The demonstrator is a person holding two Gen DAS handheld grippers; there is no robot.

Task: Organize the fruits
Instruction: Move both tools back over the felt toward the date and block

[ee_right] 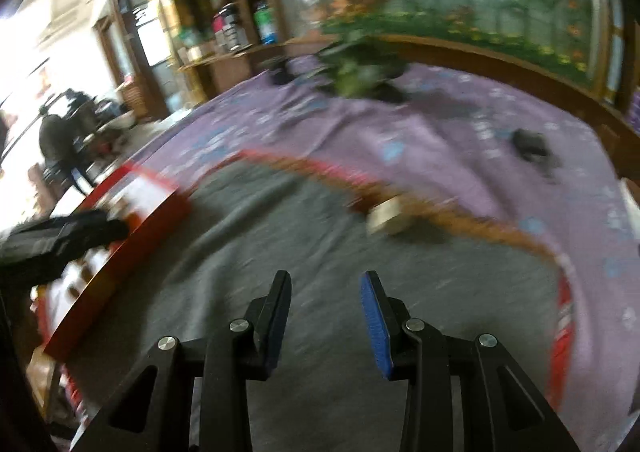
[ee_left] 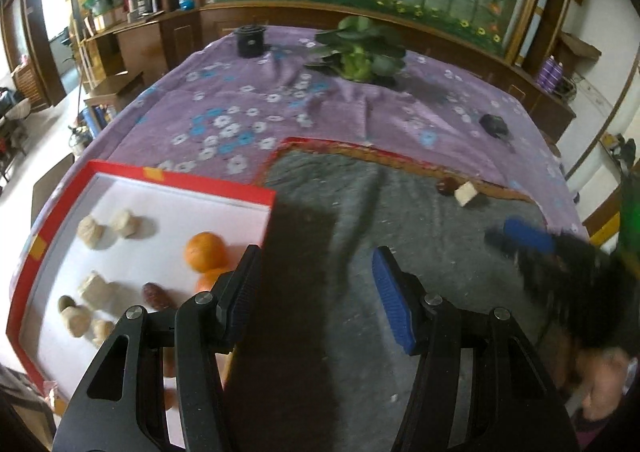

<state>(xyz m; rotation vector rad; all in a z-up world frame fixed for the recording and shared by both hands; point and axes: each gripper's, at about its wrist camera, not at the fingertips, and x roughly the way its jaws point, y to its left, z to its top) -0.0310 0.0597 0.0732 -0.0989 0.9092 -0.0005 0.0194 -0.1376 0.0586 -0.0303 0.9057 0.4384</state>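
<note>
A red box [ee_left: 180,175] with a white floor stands at the left and holds two oranges [ee_left: 205,252], a dark red date [ee_left: 157,296] and several pale chunks [ee_left: 91,232]. My left gripper [ee_left: 316,272] hangs open and empty over the box's right wall and the grey mat [ee_left: 400,219]. At the mat's far edge a pale chunk [ee_left: 466,192] lies beside a dark date [ee_left: 444,185]. My right gripper [ee_right: 325,284] is open and empty above the mat, short of the pale chunk [ee_right: 384,217]. It also shows blurred as the right gripper [ee_left: 528,236]. The right wrist view is smeared.
A purple flowered cloth [ee_left: 248,119] covers the table. On it stand a potted plant [ee_left: 360,51], a black cup [ee_left: 250,39] and a small black object [ee_left: 494,125]. Wooden cabinets run behind. Part of a person [ee_left: 608,380] shows at the lower right edge.
</note>
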